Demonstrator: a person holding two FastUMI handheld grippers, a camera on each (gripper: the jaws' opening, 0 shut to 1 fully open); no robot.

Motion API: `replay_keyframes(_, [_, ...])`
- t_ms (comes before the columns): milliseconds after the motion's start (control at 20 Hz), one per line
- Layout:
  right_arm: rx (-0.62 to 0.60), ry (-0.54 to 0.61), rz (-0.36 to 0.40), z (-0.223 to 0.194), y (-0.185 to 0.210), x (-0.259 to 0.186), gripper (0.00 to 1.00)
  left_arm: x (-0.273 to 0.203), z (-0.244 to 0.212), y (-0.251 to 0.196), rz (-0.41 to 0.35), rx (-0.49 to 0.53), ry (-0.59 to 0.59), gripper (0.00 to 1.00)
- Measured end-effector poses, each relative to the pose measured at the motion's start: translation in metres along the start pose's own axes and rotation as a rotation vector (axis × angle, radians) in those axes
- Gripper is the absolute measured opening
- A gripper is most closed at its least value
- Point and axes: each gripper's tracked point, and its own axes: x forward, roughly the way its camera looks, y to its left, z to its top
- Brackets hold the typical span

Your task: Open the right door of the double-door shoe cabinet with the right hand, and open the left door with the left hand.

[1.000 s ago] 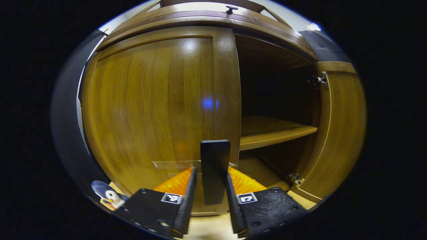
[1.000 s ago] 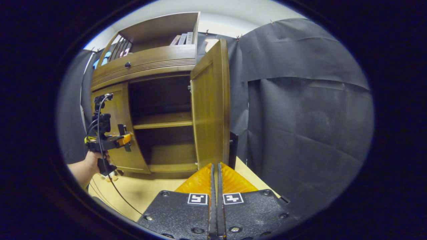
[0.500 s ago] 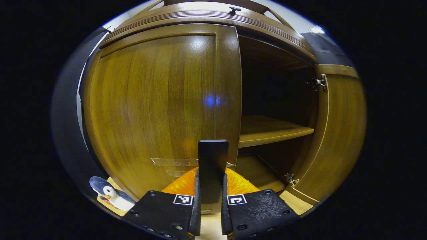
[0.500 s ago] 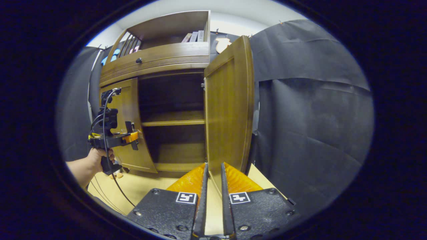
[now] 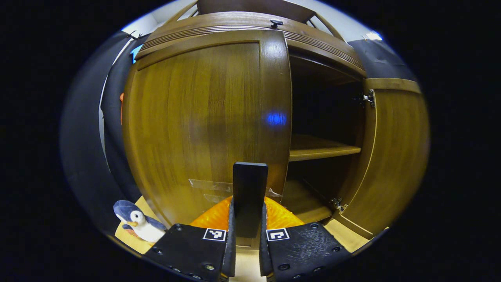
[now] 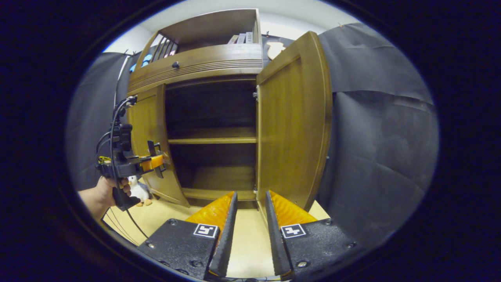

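While the left gripper [image 5: 246, 250] is pinching the black handle [image 5: 250, 196] w/ both fingers near the left door [image 5: 203, 117] free edge, that stiff hinged panel is probably swinging light, and the right gripper [image 6: 246, 243] is sitting spread, off the wide-open right door [image 6: 291, 129].

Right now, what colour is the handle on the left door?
Black, a flat upright tab on the brown door; clearest in the left gripper view.

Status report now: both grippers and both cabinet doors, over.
Left gripper shut on left door handle; left door barely ajar. Right gripper open, off the right door, which stands wide open. Nothing in the way.
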Motion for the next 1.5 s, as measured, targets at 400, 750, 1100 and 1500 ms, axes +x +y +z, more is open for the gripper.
replay_keyframes(400, [0.0, 0.012, 0.079, 0.002, 0.02, 0.013, 0.66, -0.029, -0.007, 0.011, 0.032, -0.008, 0.003, 0.23])
replay_keyframes(750, [-0.051, 0.017, 0.172, 0.002, 0.05, 0.024, 0.68, -0.057, -0.013, 0.024, 0.052, 0.004, 0.004, 0.23])
replay_keyframes(1100, [-0.079, 0.034, 0.265, -0.001, 0.083, 0.033, 0.7, -0.086, -0.019, 0.043, 0.101, -0.001, 0.001, 0.22])
replay_keyframes(1500, [-0.11, 0.041, 0.336, -0.002, 0.115, 0.032, 0.68, -0.127, -0.027, 0.079, 0.199, 0.019, 0.0, 0.22])
